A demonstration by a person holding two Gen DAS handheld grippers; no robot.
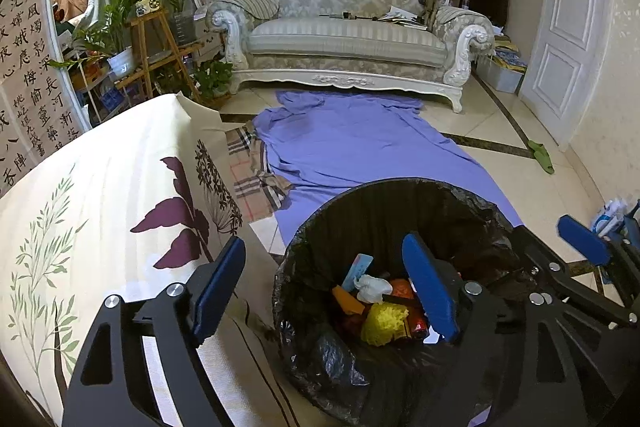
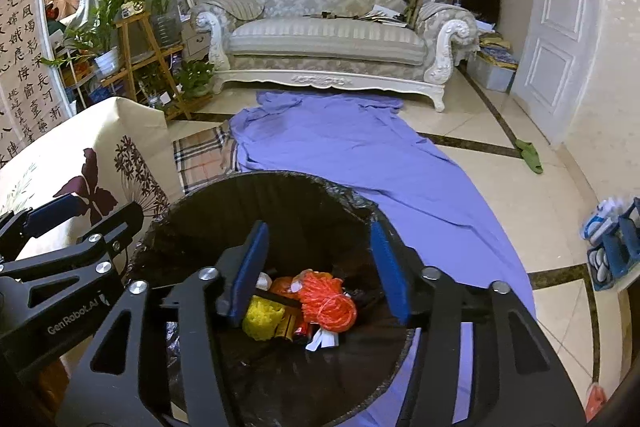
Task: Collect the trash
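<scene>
A black-lined trash bin [image 1: 400,195] stands on the floor, also in the right wrist view [image 2: 256,187]. Inside lie a yellow mesh ball [image 1: 382,323], white crumpled paper [image 1: 372,287], an orange piece [image 1: 347,301] and an orange net bundle [image 2: 328,301]. My left gripper [image 1: 328,291] is open and empty over the bin's left rim. My right gripper [image 2: 320,279] is open and empty above the bin's contents. Its arm also shows in the left wrist view [image 1: 584,243].
A purple sheet [image 1: 360,143] lies on the tiled floor toward a white sofa [image 1: 344,39]. A floral-covered surface [image 1: 100,211] stands left of the bin. A plaid cloth [image 1: 252,171], plants [image 1: 132,19], a green slipper [image 1: 542,157] and a blue holder [image 2: 616,247] sit around.
</scene>
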